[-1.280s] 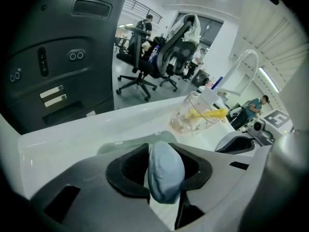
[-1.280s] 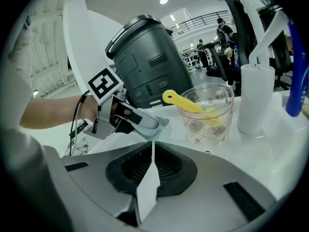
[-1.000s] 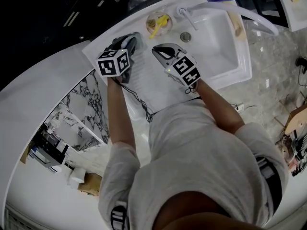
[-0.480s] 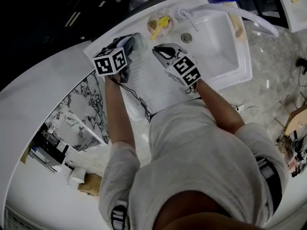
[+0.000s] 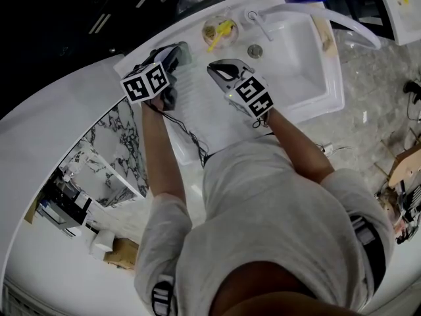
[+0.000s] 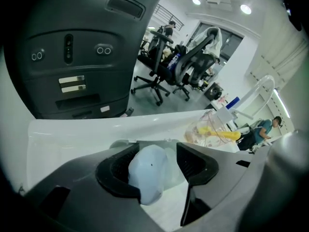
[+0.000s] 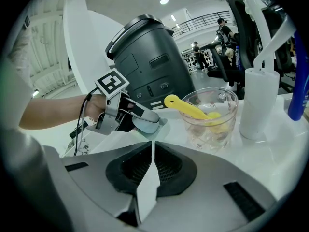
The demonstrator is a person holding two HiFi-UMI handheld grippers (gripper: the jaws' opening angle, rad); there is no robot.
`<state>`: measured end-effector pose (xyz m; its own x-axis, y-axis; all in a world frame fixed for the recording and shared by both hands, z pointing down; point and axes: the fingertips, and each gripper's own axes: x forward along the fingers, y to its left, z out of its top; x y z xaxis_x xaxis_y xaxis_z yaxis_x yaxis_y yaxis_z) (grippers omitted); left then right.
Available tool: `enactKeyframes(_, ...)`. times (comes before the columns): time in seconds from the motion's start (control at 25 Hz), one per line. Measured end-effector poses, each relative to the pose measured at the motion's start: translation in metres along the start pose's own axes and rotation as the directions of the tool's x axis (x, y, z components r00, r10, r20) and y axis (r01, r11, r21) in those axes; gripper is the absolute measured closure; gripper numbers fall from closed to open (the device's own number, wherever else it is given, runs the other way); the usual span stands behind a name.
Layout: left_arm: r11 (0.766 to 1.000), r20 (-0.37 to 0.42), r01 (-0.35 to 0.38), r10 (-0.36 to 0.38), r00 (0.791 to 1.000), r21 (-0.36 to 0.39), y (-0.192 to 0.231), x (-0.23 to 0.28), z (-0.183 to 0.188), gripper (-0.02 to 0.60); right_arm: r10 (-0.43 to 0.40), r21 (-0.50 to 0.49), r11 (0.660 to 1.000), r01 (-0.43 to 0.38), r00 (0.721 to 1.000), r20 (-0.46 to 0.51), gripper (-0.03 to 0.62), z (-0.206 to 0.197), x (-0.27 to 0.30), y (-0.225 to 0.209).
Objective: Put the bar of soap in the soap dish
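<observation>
The left gripper point(image 6: 155, 153), shifted slightly from a second before, was opening its jaws over the corner soap dish point(image 7: 162, 123), the pale bar of soap point(image 6: 147, 173) leaning on one jaw, seemingly being released, while the right gripper point(image 7: 152, 149) hung closed and empty.

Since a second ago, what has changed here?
The left tool has shifted a little to the left in the head view and its jaws are opening, releasing the soap, which stands between them at the soap dish. The right tool stayed shut and still.
</observation>
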<state>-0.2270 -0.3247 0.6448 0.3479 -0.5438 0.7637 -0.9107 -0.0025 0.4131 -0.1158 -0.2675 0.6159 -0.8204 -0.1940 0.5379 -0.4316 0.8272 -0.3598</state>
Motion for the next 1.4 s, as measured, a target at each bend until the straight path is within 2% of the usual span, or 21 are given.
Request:
enactKeyframes(0.2,1.000,0.019,0.005,-0.004,1.000,-0.031,0.001,-0.003,0.002,0.286,0.011,-0.003,1.000,-0.011,1.000,0.012,0.577,0.005,0.000,0.004)
enactKeyframes(0.44,1.000,0.017,0.025,-0.025,1.000,-0.013,-0.004,-0.005,0.003,0.238,0.015,0.000,1.000,-0.015,1.000,0.014,0.577,0.007,0.001,0.005)
enactKeyframes(0.76,1.000,0.032,0.000,0.001,0.999,-0.024,-0.005,0.000,0.004,0.235,0.023,0.004,1.000,-0.023,1.000,0.008,0.577,0.003,0.001,0.009)
enactKeyframes(0.96,0.999,0.061,0.011,-0.009,0.998,-0.041,-0.009,-0.007,0.009,0.229,0.019,0.013,1.000,-0.019,1.000,0.011,0.577,0.003,0.000,0.007)
enactKeyframes(1.2,0.997,0.113,-0.005,0.013,0.994,-0.075,-0.004,-0.017,0.019,0.229,0.038,0.018,0.999,-0.038,0.999,0.019,0.577,0.004,0.002,0.013)
enactKeyframes(1.4,0.998,0.127,-0.012,0.020,0.992,-0.067,-0.003,-0.020,0.025,0.229,0.044,0.006,0.999,-0.044,0.999,0.013,0.577,0.003,0.002,0.014)
